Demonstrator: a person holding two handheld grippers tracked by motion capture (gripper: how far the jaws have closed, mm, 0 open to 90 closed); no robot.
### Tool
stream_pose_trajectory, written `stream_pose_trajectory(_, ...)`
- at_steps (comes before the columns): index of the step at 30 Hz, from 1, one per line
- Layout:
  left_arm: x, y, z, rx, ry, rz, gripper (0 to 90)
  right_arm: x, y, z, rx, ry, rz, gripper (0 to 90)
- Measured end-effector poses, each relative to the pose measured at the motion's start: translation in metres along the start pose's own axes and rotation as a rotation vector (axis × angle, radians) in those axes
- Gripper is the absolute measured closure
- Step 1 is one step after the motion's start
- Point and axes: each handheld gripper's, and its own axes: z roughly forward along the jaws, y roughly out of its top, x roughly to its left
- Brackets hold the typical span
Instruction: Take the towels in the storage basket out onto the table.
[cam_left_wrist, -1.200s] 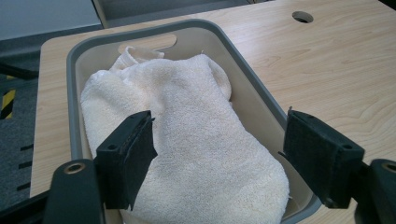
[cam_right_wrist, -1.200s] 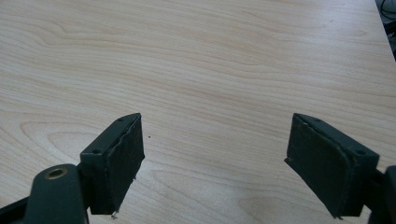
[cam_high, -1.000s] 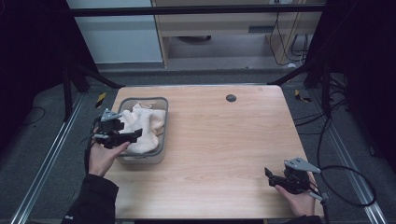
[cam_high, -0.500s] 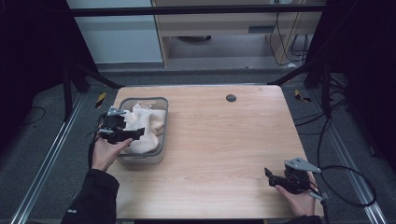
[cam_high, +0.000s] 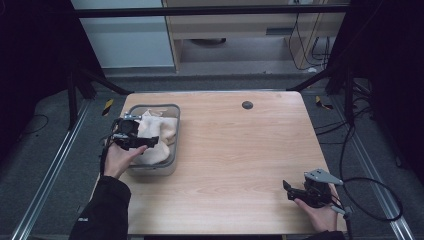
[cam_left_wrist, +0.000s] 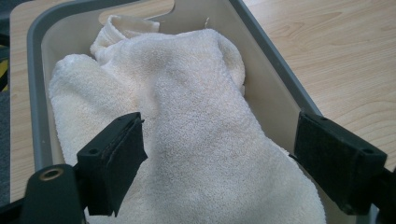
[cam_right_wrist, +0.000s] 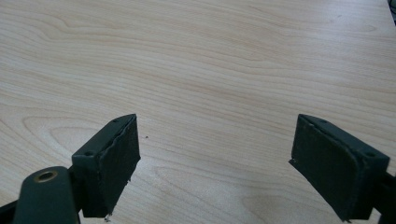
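Observation:
A cream terry towel (cam_high: 157, 137) (cam_left_wrist: 187, 116) lies bunched in a grey plastic bin (cam_high: 170, 165) (cam_left_wrist: 275, 65) at the table's left side. My left gripper (cam_high: 142, 142) (cam_left_wrist: 217, 163) hovers over the bin's near end, open, its jaws spread wide to either side of the towel's bulge. At the table's near right corner my right gripper (cam_high: 290, 190) (cam_right_wrist: 215, 163) rests low over bare wood, open, with nothing between its jaws.
The light wooden table (cam_high: 240, 150) (cam_right_wrist: 210, 70) has a round dark grommet (cam_high: 247, 105) near its far edge. Dark frame posts stand at both sides. A black cable (cam_high: 370, 200) loops off the table's right edge.
My left gripper has moved to the right and forward, from the bin's left rim to above the towel. The right gripper has stayed put.

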Motion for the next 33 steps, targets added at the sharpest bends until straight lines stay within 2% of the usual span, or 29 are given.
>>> stream_pose_trajectory(5, 0.000, 0.001, 0.006, 0.022, 0.003, 0.006, 14.7, 0.000, 0.000, 0.000, 0.002, 0.002, 0.000, 14.5)
stream_pose_trajectory(25, 0.005, -0.003, 0.034, 0.102, 0.022, -0.021, 12.4, 0.002, -0.001, 0.004, 0.036, 0.018, -0.018, 12.2)
stream_pose_trajectory(31, 0.008, -0.006, 0.039, 0.127, 0.010, -0.036, 15.6, 0.002, -0.001, 0.005, 0.042, 0.019, -0.022, 11.8)
stream_pose_trajectory(33, 0.009, -0.007, 0.041, 0.143, 0.012, -0.039, 19.8, 0.002, -0.001, 0.005, 0.044, 0.017, -0.021, 11.9)
